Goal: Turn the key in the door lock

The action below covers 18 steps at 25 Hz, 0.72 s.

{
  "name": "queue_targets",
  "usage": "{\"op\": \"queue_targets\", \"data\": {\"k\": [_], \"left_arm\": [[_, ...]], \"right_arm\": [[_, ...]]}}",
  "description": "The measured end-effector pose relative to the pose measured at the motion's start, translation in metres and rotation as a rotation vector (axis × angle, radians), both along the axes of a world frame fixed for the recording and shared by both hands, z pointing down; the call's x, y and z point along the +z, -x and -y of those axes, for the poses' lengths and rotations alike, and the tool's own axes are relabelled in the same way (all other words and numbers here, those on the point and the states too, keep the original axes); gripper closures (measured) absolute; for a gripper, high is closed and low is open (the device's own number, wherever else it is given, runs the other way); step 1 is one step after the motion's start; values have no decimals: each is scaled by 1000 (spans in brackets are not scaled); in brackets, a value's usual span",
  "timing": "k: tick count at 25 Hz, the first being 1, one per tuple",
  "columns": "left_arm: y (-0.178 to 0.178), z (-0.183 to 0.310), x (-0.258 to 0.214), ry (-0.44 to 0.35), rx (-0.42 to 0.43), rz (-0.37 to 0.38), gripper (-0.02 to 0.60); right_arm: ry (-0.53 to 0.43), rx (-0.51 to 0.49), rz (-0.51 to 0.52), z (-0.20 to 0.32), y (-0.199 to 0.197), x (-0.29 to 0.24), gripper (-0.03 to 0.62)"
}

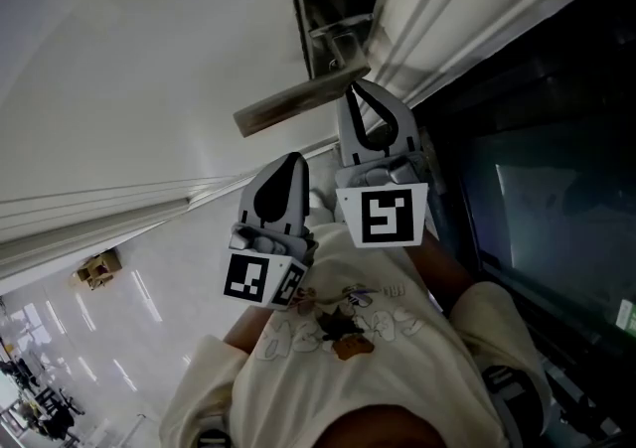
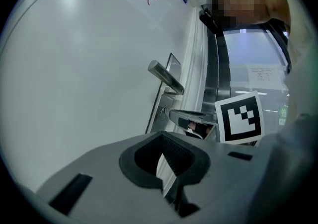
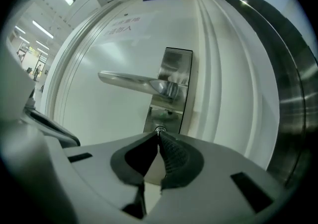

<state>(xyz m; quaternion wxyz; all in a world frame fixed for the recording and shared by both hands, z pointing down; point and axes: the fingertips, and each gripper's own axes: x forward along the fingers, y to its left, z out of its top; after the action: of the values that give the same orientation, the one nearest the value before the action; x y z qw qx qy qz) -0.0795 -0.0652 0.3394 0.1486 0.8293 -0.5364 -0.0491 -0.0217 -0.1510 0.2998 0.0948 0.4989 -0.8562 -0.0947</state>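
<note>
Pinching key (image 3: 159, 130) at right gripper (image 3: 159, 135) tips, against lock plate (image 3: 174, 76).

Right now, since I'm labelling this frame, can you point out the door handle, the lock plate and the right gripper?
door handle (image 3: 131, 83): right gripper view, middle of the lever.
lock plate (image 3: 176, 64): right gripper view, upper part above the lever.
right gripper (image 3: 159, 134): right gripper view, where its fingertips meet.

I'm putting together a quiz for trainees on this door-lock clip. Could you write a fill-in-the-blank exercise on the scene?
1. The right gripper's jaws are ___ at the lock plate.
2. In the right gripper view, the lever handle sits ___ the jaw tips.
3. The left gripper holds ___.
4. The door is ___ in colour.
Missing words: shut; above; nothing; white.
</note>
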Motion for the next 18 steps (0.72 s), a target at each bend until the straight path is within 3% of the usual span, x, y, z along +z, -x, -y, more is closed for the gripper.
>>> {"op": "queue_targets", "data": {"k": [8, 13, 18], "left_arm": [[-3, 2, 0, 4, 5, 4, 577], [-3, 2, 2, 6, 8, 2, 577], [-4, 3, 0, 3, 10, 3, 577]], "right_arm": [[100, -44, 222, 1, -3, -2, 576], [185, -93, 413, 3, -5, 0, 571], [239, -104, 522, 4, -7, 0, 571]]}}
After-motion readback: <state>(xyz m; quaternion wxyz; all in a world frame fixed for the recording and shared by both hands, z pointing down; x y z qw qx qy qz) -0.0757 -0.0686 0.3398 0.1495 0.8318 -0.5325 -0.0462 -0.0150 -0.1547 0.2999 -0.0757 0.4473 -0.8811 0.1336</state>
